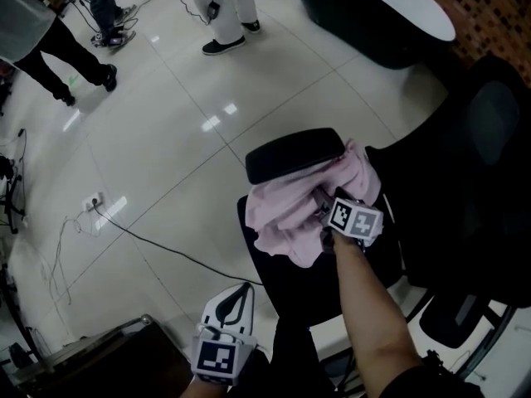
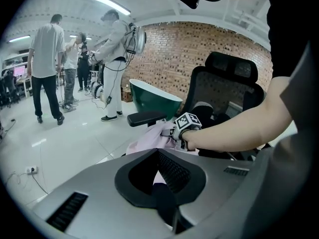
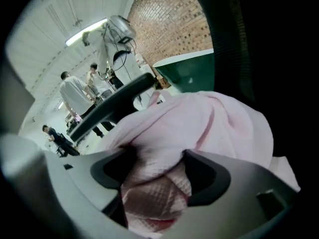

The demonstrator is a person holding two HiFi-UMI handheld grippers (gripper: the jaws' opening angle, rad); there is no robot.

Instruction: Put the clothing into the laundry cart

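Note:
A pale pink garment (image 1: pixel 286 218) lies crumpled on the seat of a black office chair (image 1: pixel 290 284), up against its armrest (image 1: pixel 294 154). My right gripper (image 1: pixel 322 208) is pushed into the cloth, its marker cube just behind. In the right gripper view the pink garment (image 3: pixel 204 118) bulges between the wide-apart jaws of the right gripper (image 3: pixel 157 171); the pads do not clamp it. My left gripper (image 1: pixel 242 291) hangs low over the floor at the lower left, shut and empty. From the left gripper view, the left gripper (image 2: pixel 160 158) points toward the garment (image 2: pixel 148 142). No laundry cart is in view.
A second black chair (image 1: pixel 485 172) stands close on the right. A dark green tub with a white top (image 1: pixel 390 11) is at the back. Several people (image 1: pixel 224 11) stand at the far left. A cable (image 1: pixel 166 247) crosses the tiles. A dark case (image 1: pixel 108 359) sits at the bottom left.

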